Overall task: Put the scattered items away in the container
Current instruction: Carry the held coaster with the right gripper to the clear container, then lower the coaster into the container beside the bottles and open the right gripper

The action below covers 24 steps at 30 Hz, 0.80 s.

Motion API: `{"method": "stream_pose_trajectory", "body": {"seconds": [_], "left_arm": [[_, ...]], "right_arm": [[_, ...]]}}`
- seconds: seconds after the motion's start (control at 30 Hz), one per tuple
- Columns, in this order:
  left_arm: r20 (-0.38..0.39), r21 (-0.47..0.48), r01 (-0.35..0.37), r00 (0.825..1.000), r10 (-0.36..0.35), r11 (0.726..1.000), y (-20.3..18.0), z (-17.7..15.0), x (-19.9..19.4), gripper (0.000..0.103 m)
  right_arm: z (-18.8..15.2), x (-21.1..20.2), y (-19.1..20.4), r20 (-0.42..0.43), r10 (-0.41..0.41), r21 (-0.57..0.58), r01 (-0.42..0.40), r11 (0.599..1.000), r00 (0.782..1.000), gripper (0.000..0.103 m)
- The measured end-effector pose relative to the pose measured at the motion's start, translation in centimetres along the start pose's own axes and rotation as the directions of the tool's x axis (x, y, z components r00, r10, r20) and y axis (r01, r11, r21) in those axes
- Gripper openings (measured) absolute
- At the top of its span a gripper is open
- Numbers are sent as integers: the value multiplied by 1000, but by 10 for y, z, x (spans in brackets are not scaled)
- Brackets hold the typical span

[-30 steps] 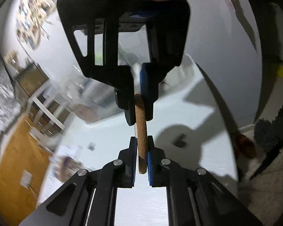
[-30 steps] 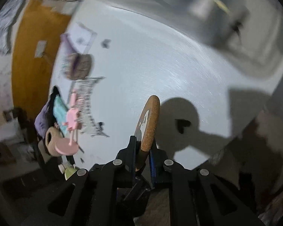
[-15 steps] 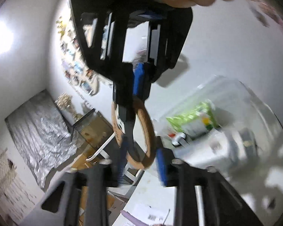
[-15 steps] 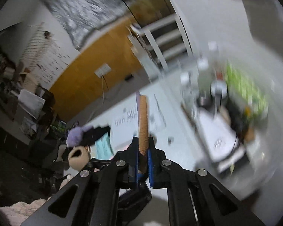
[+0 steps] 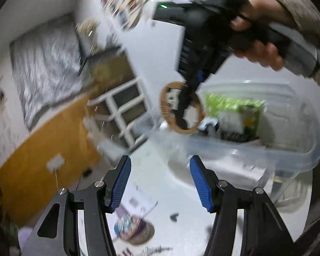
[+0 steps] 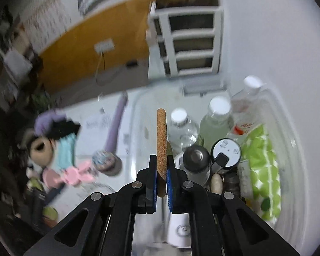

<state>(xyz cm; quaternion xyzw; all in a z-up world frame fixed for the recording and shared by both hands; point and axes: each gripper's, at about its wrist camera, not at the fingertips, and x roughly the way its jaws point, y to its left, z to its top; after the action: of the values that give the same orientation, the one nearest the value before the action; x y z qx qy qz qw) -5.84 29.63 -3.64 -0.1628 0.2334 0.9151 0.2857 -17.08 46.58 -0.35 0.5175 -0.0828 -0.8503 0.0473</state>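
Plainly, the right gripper was pinching the cork coaster between its 2 blue-padded jaws. The coaster stood on edge, its lower rim caught between the pads and most of the disc rising beyond the jaw tips. In the right wrist view it was held above the clear plastic container, whose contents lay just to the right of the jaws: 3 white-capped bottles, a dark-lidded flask, a white-lidded cup and a green-spotted packet. To the left of the jaws, on the white table, lay a purple strip, a round patterned item and a pink item, all blurred.

Meanwhile the left gripper had its jaws spread wide with nothing between them. Ahead of those jaws, the left wrist view showed the right gripper seen from outside, gripped by the person's right hand, with the coaster face-on over the near-left rim of the container. Below and between the left jaws, a round patterned item lay on the table.
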Motion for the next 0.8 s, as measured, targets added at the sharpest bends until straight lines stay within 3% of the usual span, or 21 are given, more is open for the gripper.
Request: {"method": "stream_pose_trajectory", "body": {"seconds": [0.27,0.57,0.7,0.8], "left_arm": [[-144,-136,-110,985,90,985,20,-22,19,58],[-195,-180,-157,973,121,971,29,-26,26,58],[-201,-182,-150,973,112,972,29,-23,29,58],[-204,-186,-144,973,105,972,29,-21,31,58]], "right_arm": [[6,60,-2,-113,4,-8,-5,1000,994,9],[10,81,-7,-137,-10,17,12,1000,990,9],[8,87,-21,-167,78,109,-60,992,983,13],[5,86,-34,-166,192,202,-157,967,967,24]]}}
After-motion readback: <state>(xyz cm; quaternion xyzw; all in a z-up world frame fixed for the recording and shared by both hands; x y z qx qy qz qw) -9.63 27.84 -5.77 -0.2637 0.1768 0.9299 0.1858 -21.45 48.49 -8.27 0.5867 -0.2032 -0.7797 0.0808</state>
